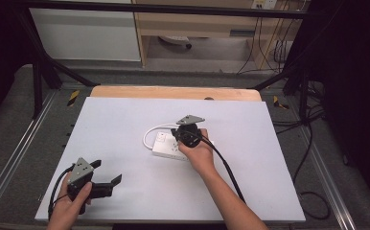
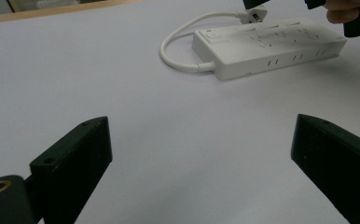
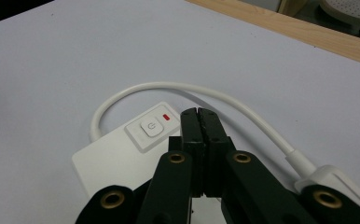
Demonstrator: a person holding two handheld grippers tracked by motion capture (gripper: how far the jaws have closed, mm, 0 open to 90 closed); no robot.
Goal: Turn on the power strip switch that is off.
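Observation:
A white power strip (image 1: 165, 149) lies near the middle of the white sheet, its cable (image 3: 178, 88) looping round to a white plug (image 3: 336, 179). My right gripper (image 3: 200, 114) is shut, jaws pressed together with nothing between them. Its tips hover just over the strip's end, beside the square power button (image 3: 150, 127) and a red light (image 3: 165, 117). In the high view a hand holds this gripper (image 1: 183, 134) over the strip. My left gripper (image 1: 107, 171) rests near the front left, jaws wide open and empty. From the left gripper (image 2: 201, 135), the strip (image 2: 266, 46) lies farther off.
The white sheet (image 1: 125, 124) covers a wooden table whose bare strip (image 1: 173, 92) shows along the back. Metal rails run down both sides, and black cables (image 1: 312, 143) trail off the right edge. A cabinet and shelf stand beyond the table.

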